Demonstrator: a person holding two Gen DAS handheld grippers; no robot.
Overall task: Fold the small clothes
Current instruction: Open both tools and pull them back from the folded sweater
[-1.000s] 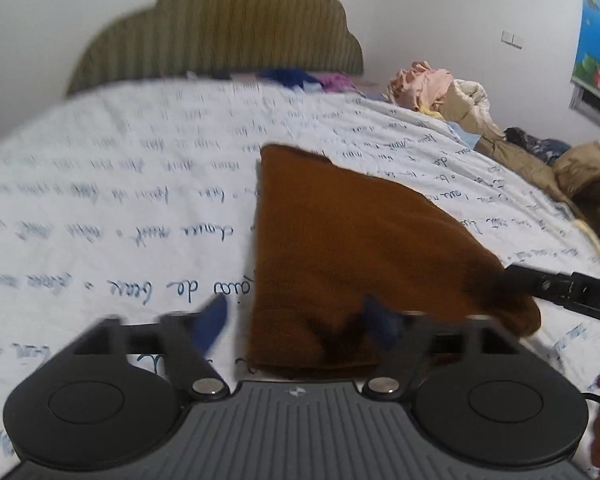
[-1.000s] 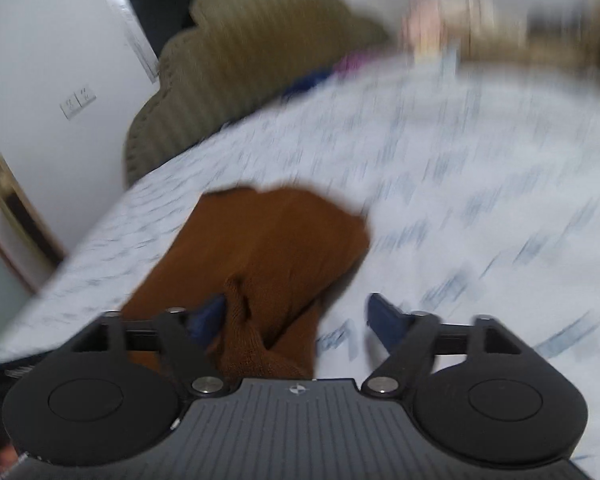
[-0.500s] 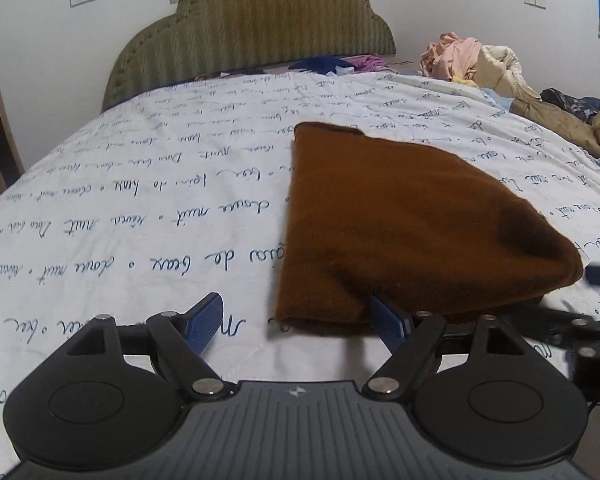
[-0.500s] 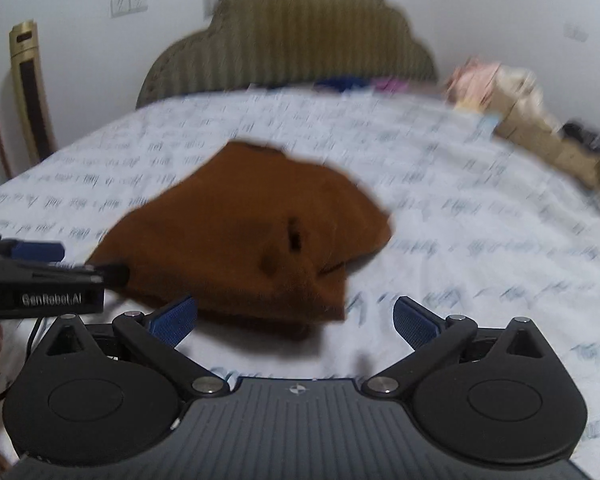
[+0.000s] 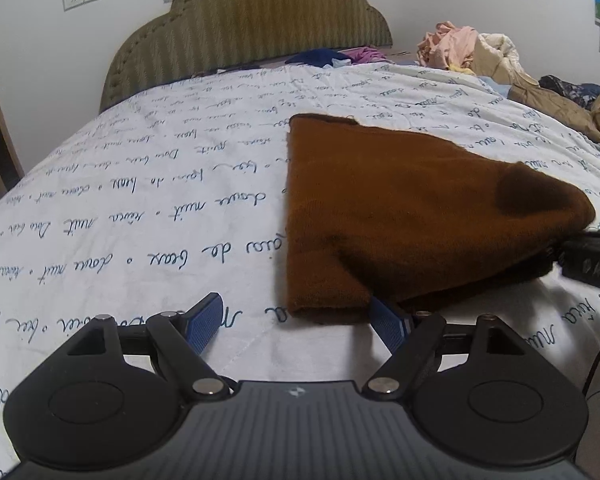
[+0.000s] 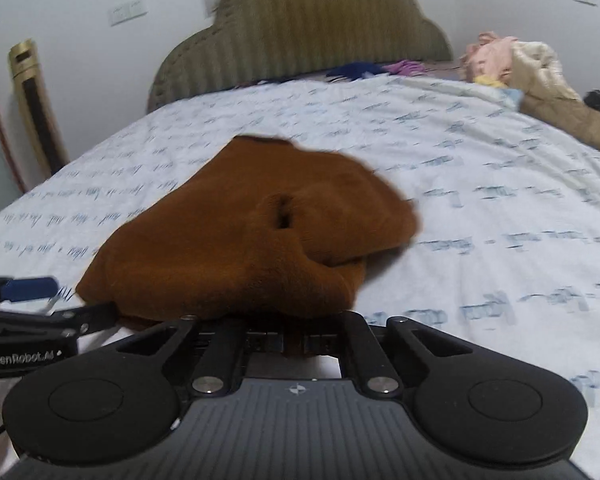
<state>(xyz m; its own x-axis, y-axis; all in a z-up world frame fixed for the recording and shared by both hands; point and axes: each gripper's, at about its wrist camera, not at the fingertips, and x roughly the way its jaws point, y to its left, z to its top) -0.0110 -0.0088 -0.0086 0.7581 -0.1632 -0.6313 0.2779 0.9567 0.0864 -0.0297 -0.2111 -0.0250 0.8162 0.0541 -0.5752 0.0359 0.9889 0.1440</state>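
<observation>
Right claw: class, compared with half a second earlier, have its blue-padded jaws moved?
Yes. The right claw has just been closing; its jaws stand together on the near edge of the brown knitted garment, which lies on the white script-printed bedsheet.

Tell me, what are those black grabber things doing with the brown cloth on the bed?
A person is folding a small brown knitted garment on a bed's white quilt with blue handwriting print. The right gripper has just closed and now pinches the garment's near edge. The left gripper sits open at the garment's other near corner, one blue pad by the cloth, holding nothing yet.
</observation>
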